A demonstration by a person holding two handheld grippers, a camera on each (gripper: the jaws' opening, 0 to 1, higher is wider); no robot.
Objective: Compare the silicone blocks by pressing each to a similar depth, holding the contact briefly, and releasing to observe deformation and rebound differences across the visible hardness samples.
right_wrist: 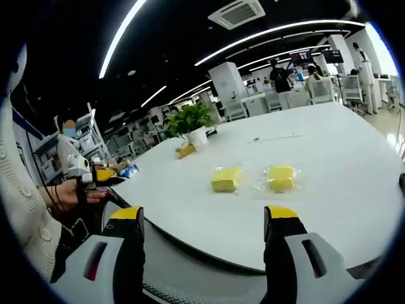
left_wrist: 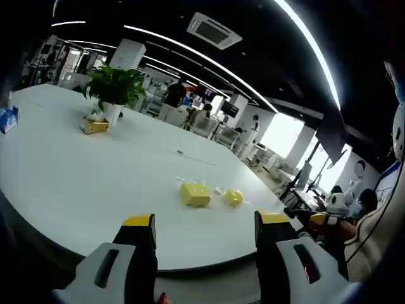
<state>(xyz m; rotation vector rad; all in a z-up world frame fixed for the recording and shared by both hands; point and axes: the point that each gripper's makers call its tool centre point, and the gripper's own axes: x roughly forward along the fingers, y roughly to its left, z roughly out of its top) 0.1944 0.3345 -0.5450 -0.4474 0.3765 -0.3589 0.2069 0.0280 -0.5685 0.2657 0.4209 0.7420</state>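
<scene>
**On the table: two blocks wait, unpressed**

Table (right_wrist: pixel 354 183) holds the plant (right_wrist: pixel 191 121); nearer than it lie two yellow blocks (right_wrist: pixel 226 179) (right_wrist: pixel 281 177), side by side. Left gripper (left_wrist: pixel 205 231) and right gripper (right_wrist: pixel 205 225) gape empty, well short. Approach step, likely; next, reach one block and press.

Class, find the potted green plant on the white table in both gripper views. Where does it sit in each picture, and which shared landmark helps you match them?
Left gripper view: the potted plant stands upper left, at the table's far side.
Right gripper view: the potted plant stands just left of centre, beyond the blocks.
Shared landmark: the two yellow silicone blocks lying side by side on the white table.
</scene>
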